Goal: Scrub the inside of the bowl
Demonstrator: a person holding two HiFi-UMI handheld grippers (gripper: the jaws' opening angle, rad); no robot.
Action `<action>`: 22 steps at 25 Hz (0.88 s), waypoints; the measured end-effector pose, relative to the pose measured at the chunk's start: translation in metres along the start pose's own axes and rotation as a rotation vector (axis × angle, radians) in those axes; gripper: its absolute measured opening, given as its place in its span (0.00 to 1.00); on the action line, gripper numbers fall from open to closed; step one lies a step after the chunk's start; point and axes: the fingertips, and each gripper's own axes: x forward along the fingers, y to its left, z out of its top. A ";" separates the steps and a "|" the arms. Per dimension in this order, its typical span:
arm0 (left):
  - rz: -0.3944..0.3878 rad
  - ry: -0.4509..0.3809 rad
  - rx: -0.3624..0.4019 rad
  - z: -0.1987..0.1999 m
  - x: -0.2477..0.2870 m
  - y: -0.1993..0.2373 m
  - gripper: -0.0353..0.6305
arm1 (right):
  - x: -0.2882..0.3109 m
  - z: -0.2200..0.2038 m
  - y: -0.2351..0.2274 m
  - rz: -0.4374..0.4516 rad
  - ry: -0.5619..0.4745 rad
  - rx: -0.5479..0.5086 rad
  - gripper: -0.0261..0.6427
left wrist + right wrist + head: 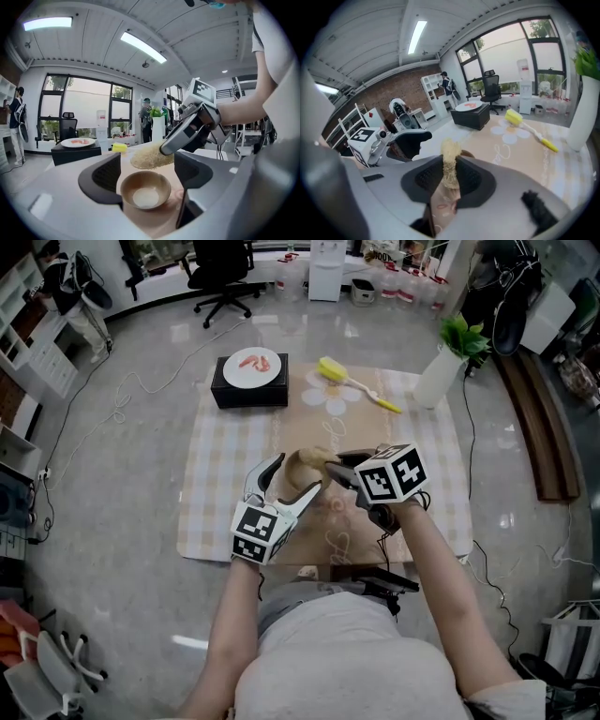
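A small brown bowl with a pale inside sits upright between the jaws of my left gripper. The left pad is right at its rim and a thin gap shows at the right pad, so the jaws stand open around it. My right gripper is shut on a tan fibrous scrub pad. The pad hovers just beyond and above the bowl, not inside it. In the head view both grippers meet over the tan cloth's middle, left gripper beside right gripper, and the bowl is hidden there.
A checked cloth covers the low table. At its far edge stand a black box with a white plate of food, a yellow long-handled brush and a white vase with a green plant. Cables lie on the floor around.
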 end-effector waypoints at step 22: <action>0.191 -0.196 -0.006 0.062 -0.022 0.013 0.06 | -0.052 0.048 0.026 -0.191 -0.545 -0.137 0.16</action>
